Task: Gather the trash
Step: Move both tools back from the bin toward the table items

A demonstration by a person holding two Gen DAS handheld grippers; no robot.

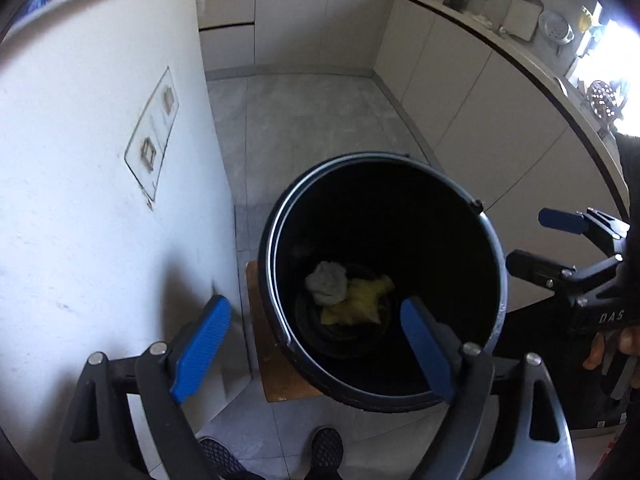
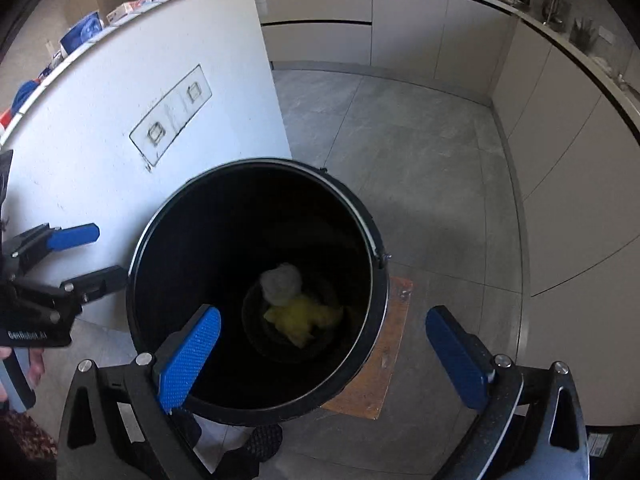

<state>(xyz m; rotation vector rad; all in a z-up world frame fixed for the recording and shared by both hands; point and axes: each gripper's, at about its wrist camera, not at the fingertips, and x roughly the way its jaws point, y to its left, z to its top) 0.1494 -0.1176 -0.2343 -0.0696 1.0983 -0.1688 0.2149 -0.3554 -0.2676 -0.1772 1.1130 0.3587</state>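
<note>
Over the bin (image 1: 384, 200), hand-held grippers (image 1: 316, 344) gape.

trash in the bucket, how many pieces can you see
2: a grey crumpled wad and a yellow crumpled piece touching it, both on the black bucket's bottom. More could be hidden underneath.

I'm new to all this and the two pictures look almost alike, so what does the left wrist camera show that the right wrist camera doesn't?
Only the left wrist view shows a bright window and a metal colander on the counter. Only the right wrist view shows boxes and blue items on top of the white partition. Both show the black bucket on a wooden board, with grey paper and yellow paper inside, and both open hand-held grippers: left, right.
</note>
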